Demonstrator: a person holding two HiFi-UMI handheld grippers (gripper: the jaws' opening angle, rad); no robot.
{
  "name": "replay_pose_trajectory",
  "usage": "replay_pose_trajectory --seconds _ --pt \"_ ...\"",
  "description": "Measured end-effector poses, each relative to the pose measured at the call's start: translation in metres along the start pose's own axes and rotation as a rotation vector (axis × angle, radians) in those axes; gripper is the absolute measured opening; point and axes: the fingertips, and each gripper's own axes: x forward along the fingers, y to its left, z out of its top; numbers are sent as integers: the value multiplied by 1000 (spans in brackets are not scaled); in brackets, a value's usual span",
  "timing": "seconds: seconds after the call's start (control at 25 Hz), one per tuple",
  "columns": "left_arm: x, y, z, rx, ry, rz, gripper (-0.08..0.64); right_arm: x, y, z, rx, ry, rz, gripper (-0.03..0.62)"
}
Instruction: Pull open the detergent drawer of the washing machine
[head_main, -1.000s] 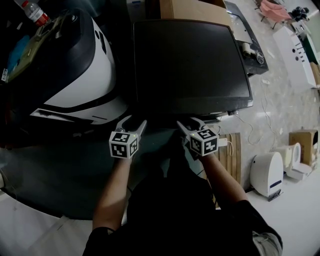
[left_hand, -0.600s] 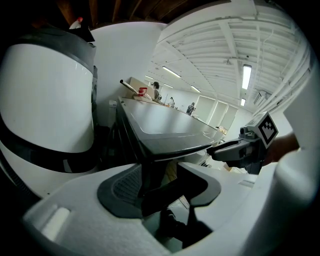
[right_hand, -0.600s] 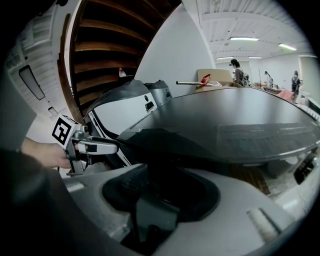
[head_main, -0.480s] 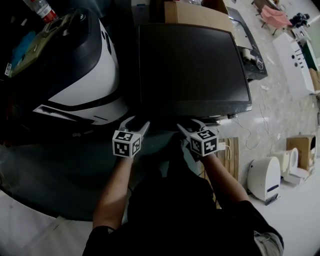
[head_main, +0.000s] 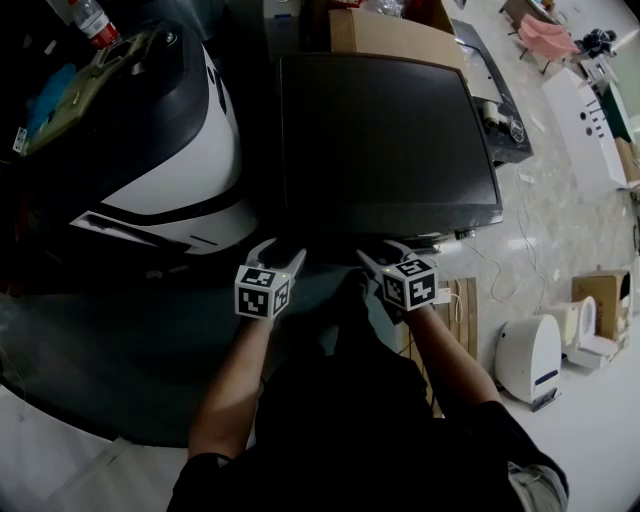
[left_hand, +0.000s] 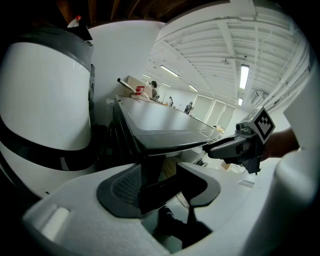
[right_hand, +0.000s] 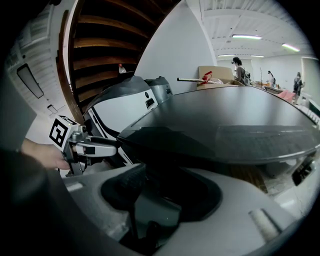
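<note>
The right gripper (head_main: 379, 250) has its fingers spread wide; they have just been opening, and nothing sits between them. The left gripper (head_main: 281, 250) is spread and empty too. Just ahead of both sets of fingertips is the washing machine (head_main: 385, 130) with its dark front edge; its drawer is too shadowed to make out. Beyond the left fingers, to their left, stands a white rounded machine (head_main: 190, 150).

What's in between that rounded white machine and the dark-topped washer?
Between the white machine and the washer, the head view shows only a narrow gap, too dark to see into.
</note>
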Motion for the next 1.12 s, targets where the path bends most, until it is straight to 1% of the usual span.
replay_pose_trajectory --seconds 0.08,0.24,0.4,0.64,0.84,0.96,1.12 --pt "0 1 0 -3 1 -2 215 0 0 -2 -4 2 2 190" --pt "-1 1 -1 8 7 -9 215 -2 3 0 19 -1 4 191" --pt "-4 -1 -4 10 9 -13 215 -3 3 -3 2 6 1 190" --pt "-11 -5 -10 -7 1 -15 215 -9 11 -7 24 -3 -9 190" --pt "-19 -12 -20 2 13 -28 215 -16 17 -20 51 7 -20 190" --pt "-25 -17 -26 5 16 -34 215 -21 20 -28 52 -2 -31 190" --pt "-32 -23 -32 -10 11 -46 215 -27 25 -33 56 -22 -47 190"
